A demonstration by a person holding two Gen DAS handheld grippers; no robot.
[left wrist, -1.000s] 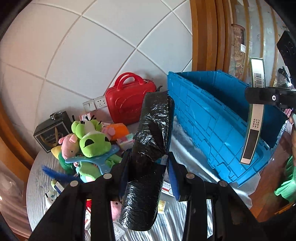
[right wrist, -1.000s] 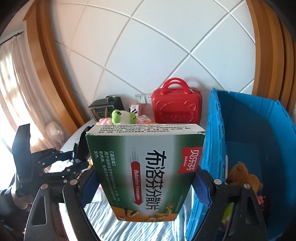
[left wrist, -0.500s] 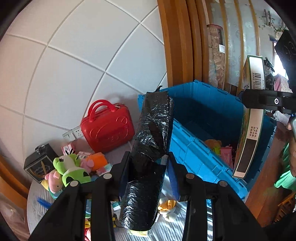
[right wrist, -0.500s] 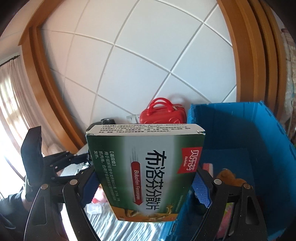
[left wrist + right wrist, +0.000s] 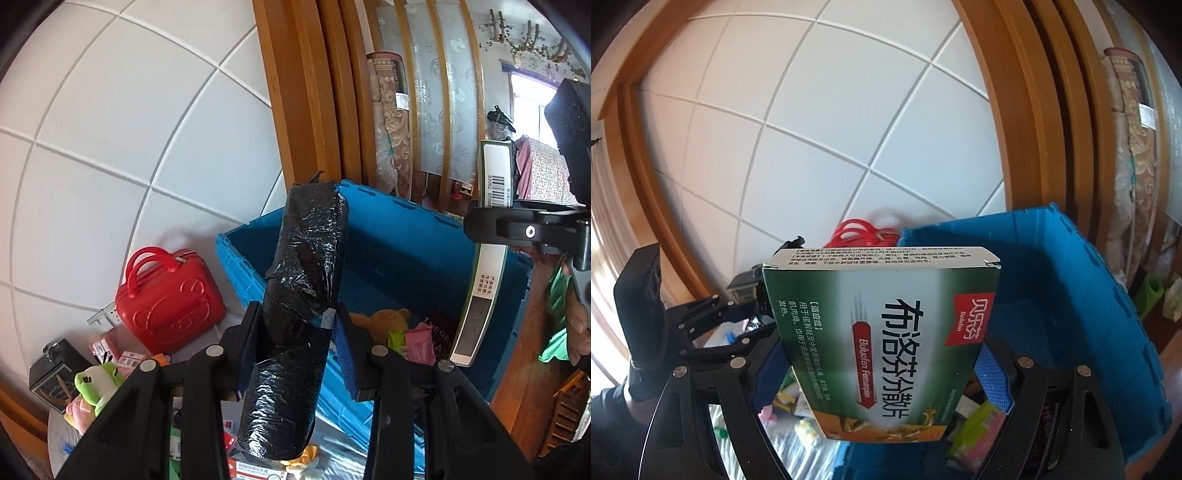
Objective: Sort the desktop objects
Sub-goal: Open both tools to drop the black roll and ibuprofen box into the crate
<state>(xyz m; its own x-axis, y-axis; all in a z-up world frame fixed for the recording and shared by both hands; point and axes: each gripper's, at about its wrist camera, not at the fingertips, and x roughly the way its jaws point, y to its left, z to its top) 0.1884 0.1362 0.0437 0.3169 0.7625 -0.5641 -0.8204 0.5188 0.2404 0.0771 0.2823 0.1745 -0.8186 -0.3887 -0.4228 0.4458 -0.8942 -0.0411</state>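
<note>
The left gripper [image 5: 297, 345] is clamped on a black wrapped roll [image 5: 299, 321], centre frame, in front of the blue crate [image 5: 391, 236]. The right gripper [image 5: 882, 363] is clamped on a green medicine box [image 5: 882, 332], centre frame, with the crate at right. A red case [image 5: 166, 299] sits at lower left.

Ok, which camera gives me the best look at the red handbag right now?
The left wrist view. There the red handbag stands whole against the wall beside the blue crate, with both handles and its embossed front visible. In the right wrist view only its red handles peek above the medicine box; the body is hidden.
</note>
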